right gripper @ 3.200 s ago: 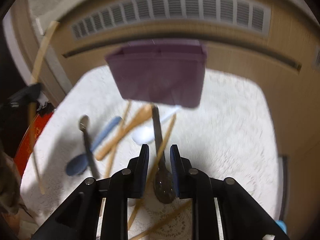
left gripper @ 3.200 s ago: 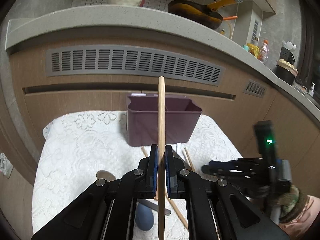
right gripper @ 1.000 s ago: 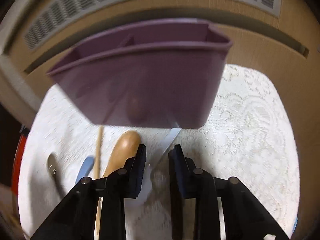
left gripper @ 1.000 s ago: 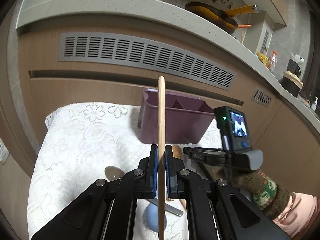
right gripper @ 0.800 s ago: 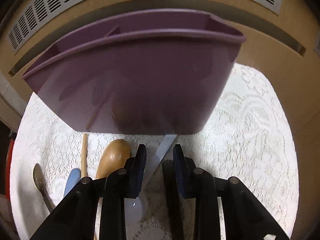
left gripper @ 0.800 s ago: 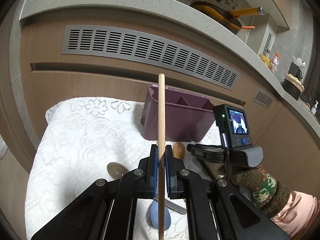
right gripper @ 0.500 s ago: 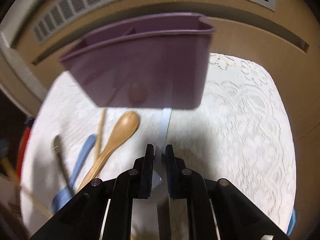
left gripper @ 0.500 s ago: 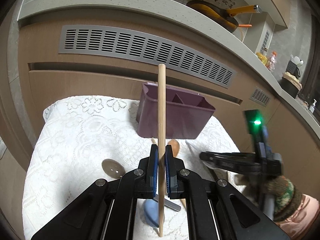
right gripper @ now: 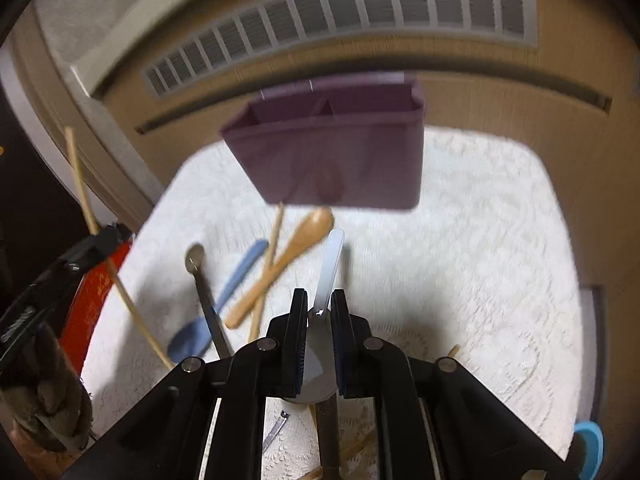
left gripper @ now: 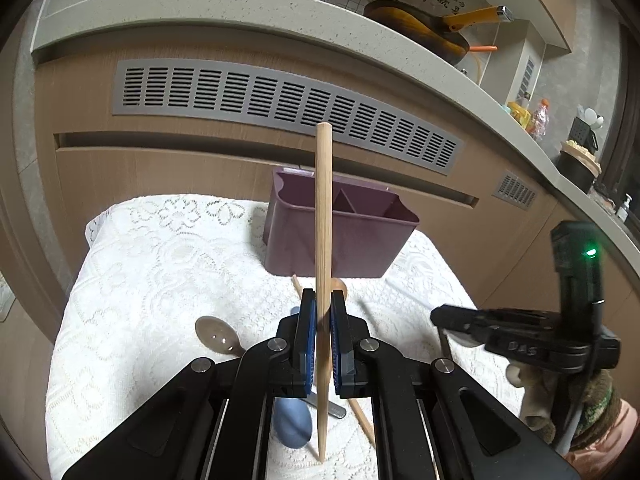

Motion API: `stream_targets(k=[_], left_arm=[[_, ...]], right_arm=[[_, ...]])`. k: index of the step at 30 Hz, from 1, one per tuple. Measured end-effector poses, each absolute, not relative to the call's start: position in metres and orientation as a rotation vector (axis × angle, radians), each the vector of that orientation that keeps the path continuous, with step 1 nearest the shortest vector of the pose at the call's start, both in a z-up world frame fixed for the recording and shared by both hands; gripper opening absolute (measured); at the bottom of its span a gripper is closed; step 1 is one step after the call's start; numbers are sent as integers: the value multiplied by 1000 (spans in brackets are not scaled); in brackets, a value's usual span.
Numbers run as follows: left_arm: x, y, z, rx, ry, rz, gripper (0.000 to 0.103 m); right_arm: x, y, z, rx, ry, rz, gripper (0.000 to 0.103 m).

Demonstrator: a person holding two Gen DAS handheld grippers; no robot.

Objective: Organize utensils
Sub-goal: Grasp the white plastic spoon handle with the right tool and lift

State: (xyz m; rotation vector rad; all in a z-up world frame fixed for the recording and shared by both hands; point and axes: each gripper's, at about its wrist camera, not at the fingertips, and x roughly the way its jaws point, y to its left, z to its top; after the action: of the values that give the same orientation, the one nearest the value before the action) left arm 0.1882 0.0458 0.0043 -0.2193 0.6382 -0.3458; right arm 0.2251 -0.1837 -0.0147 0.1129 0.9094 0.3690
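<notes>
My left gripper (left gripper: pixel 323 322) is shut on a wooden chopstick (left gripper: pixel 322 216), held upright in front of the purple divided utensil holder (left gripper: pixel 340 236). My right gripper (right gripper: pixel 320 312) is shut on a translucent white spoon (right gripper: pixel 330 268), lifted above the lace cloth, handle pointing toward the holder (right gripper: pixel 332 160). The right gripper also shows in the left wrist view (left gripper: pixel 440 316), low to the right. On the cloth lie a wooden spoon (right gripper: pixel 288 258), a blue spoon (right gripper: pixel 216 304), a metal spoon (right gripper: pixel 200 276) and loose chopsticks (right gripper: pixel 268 268).
The white lace cloth (left gripper: pixel 140 280) covers a small table against a wooden cabinet front with a grey vent (left gripper: pixel 280 100). A counter above carries a pan (left gripper: pixel 420 32) and a bowl. More chopsticks and a metal utensil lie under the right gripper (right gripper: pixel 352 448).
The right gripper closed on the white spoon in front of the holder and drew back and up with it. The left gripper kept the chopstick upright, shifting slightly.
</notes>
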Motion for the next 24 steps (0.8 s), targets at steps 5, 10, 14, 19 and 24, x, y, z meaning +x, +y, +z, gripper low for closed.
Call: stream_targets(k=[5, 10, 14, 19, 24], left_arm=[[181, 40, 18, -197, 608, -355, 7], [175, 35, 39, -176, 562, -363, 7], [170, 31, 53, -163, 533, -370, 7], [163, 25, 67, -156, 506, -387, 7], [158, 19, 77, -143, 488, -399, 7]], right_arm=[[209, -188, 19, 155, 789, 428, 11], [193, -193, 56, 179, 663, 463, 11], [183, -197, 73, 195, 613, 479, 11], [172, -203, 90, 198, 560, 493, 11], [155, -202, 111, 157, 512, 509, 11]])
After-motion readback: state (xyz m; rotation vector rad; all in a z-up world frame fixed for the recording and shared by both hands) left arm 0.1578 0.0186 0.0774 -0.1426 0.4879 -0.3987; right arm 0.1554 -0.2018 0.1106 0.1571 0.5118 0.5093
